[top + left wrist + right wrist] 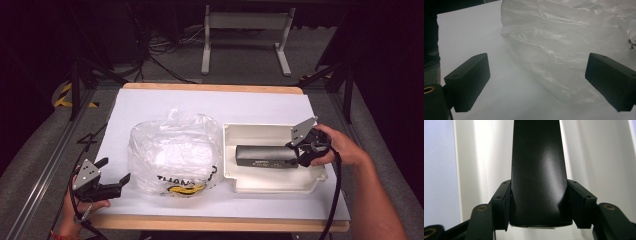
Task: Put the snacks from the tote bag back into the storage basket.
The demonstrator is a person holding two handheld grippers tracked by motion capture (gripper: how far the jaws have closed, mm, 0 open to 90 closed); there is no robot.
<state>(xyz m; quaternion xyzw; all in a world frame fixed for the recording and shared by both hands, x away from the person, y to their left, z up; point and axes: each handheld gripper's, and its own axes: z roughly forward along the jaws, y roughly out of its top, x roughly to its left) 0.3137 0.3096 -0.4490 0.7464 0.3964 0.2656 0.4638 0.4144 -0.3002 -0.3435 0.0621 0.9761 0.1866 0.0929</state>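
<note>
Looking down, high view: the right gripper [303, 150] clamps one end of a long black box [266, 156], which lies lengthwise inside a shallow white tray [274, 186] on the right half of the white table top [150, 102].
Why held so: gripping the box by its end looks meant to let it slide or lift along the tray's length without the jaws catching the rim.
Tray contents: the black box alone, as far as can be seen.
Plastic bag [172, 150]: a crumpled clear bag with black and yellow print sits just left of the tray, touching or nearly touching its wall; what it holds cannot be made out.
Left gripper [111, 176]: low at the near left corner, jaws spread wide, holding nothing, pointed toward the bag.
Left gripper view: both jaws stand far apart with the plastic bag [564, 50] ahead and bare table between them; probably readied to pinch the bag.
Right gripper view: jaws pressed on both sides of the black box [537, 170], pale tray floor [599, 157] behind.
</note>
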